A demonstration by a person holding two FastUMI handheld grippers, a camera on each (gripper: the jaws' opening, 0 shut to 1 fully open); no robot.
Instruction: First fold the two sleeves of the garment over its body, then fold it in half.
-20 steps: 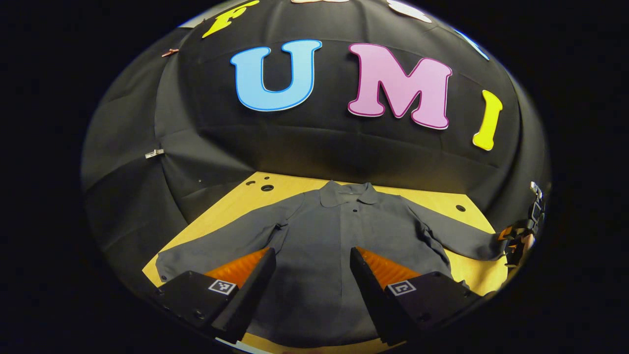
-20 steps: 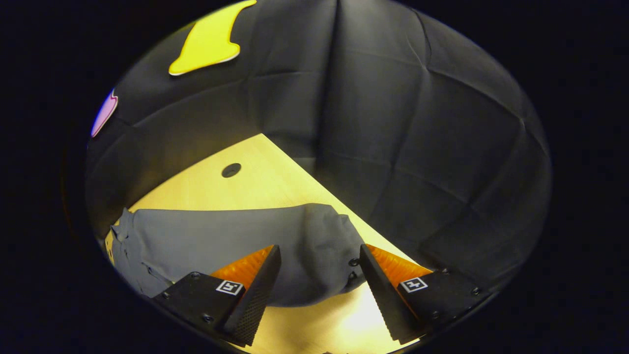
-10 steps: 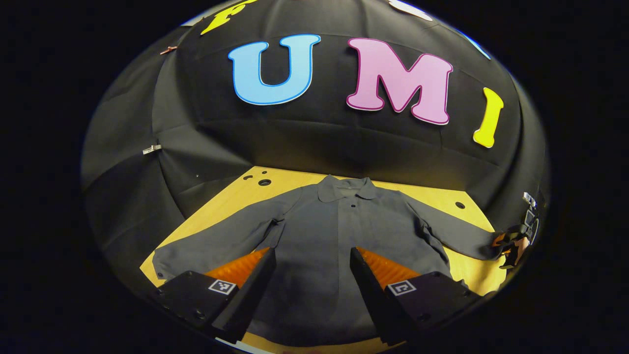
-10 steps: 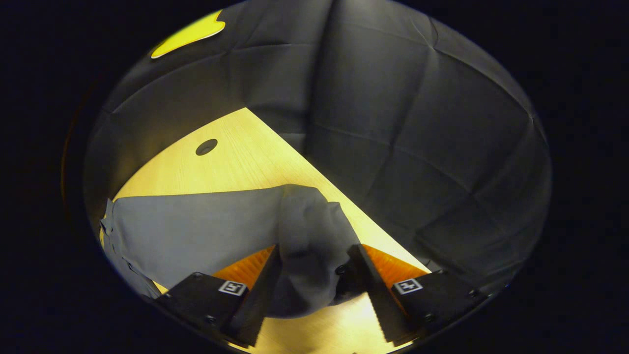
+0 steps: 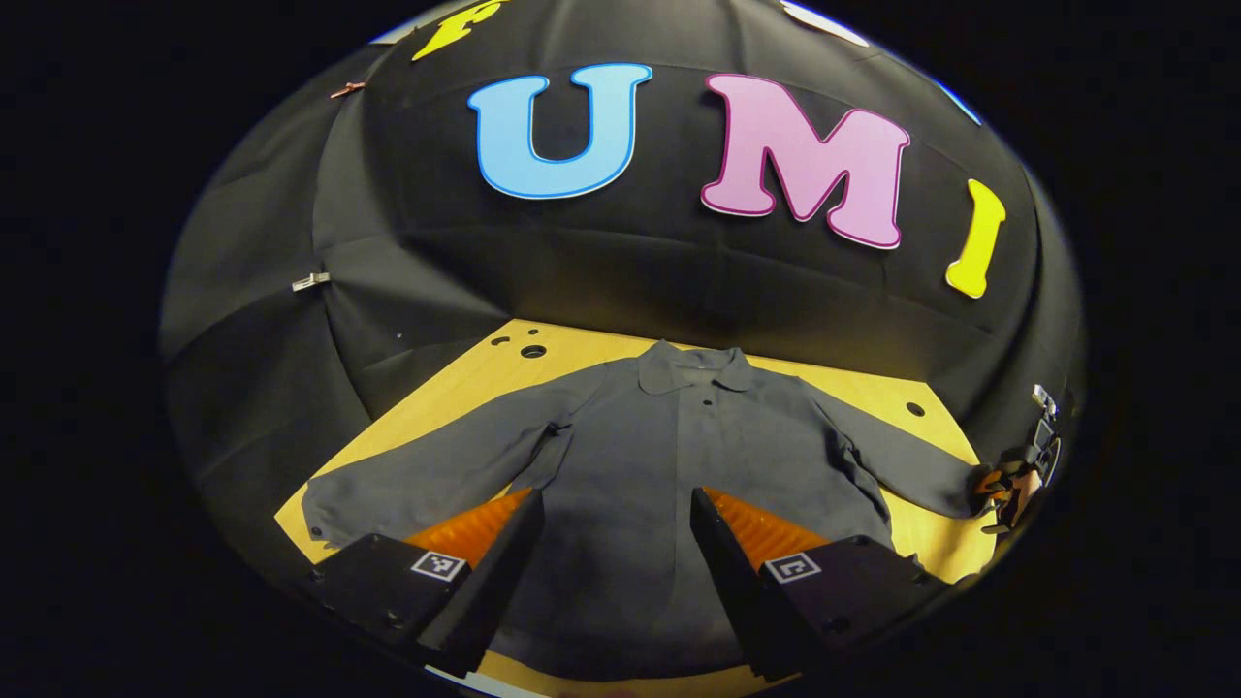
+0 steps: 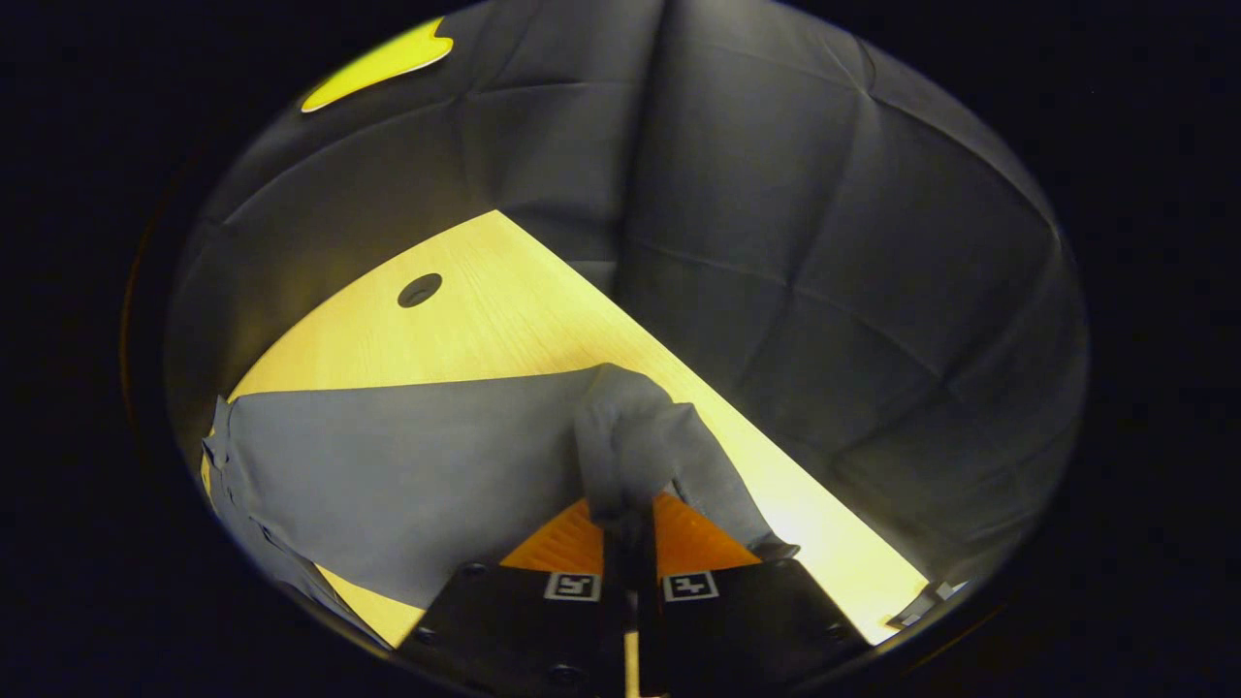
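Left gripper view: a grey collared shirt (image 5: 669,465) lies flat and face up on the wooden table (image 5: 456,388), both sleeves spread out. The left gripper (image 5: 613,543) hangs above the near hem, its jaws spread with nothing between them. No legible brand or label shows on the shirt.

Right gripper view: the right gripper (image 6: 628,528) is clenched on the cuff of the right sleeve (image 6: 640,446), the cloth bunched upward at the table's right edge.
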